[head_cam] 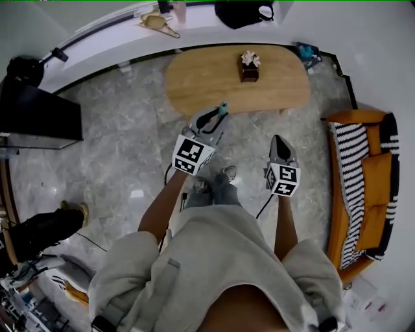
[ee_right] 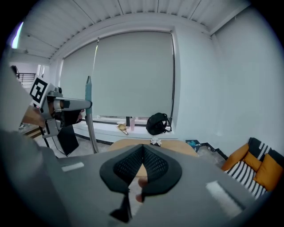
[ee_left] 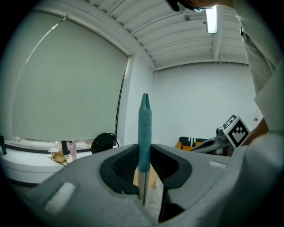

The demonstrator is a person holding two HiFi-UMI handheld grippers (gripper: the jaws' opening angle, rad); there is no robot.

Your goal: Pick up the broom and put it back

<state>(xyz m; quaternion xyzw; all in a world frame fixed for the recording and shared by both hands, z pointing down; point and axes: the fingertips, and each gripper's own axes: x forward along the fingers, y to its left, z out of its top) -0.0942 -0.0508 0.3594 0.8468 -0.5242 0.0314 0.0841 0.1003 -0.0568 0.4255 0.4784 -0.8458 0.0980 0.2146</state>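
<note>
The broom's handle [ee_left: 145, 128] has a teal grip over a bare metal pole. It stands upright between the pads of my left gripper [ee_left: 143, 156], which is shut on it just where teal meets metal. In the head view the teal tip [head_cam: 222, 109] pokes out past the left gripper [head_cam: 214, 122], in front of the person's knees. From the right gripper view the broom handle [ee_right: 89, 98] and the left gripper [ee_right: 66, 104] appear at the left. My right gripper [ee_right: 142, 151] has its pads together with nothing held; it hangs at the right [head_cam: 280, 148]. The broom's head is hidden.
An oval wooden table [head_cam: 214, 81] with a small flower box [head_cam: 249, 66] stands just ahead. An orange sofa with striped cushions [head_cam: 363, 175] lines the right wall. A black bag [head_cam: 243, 13] sits on the window ledge. A dark cabinet [head_cam: 39, 117] is at the left.
</note>
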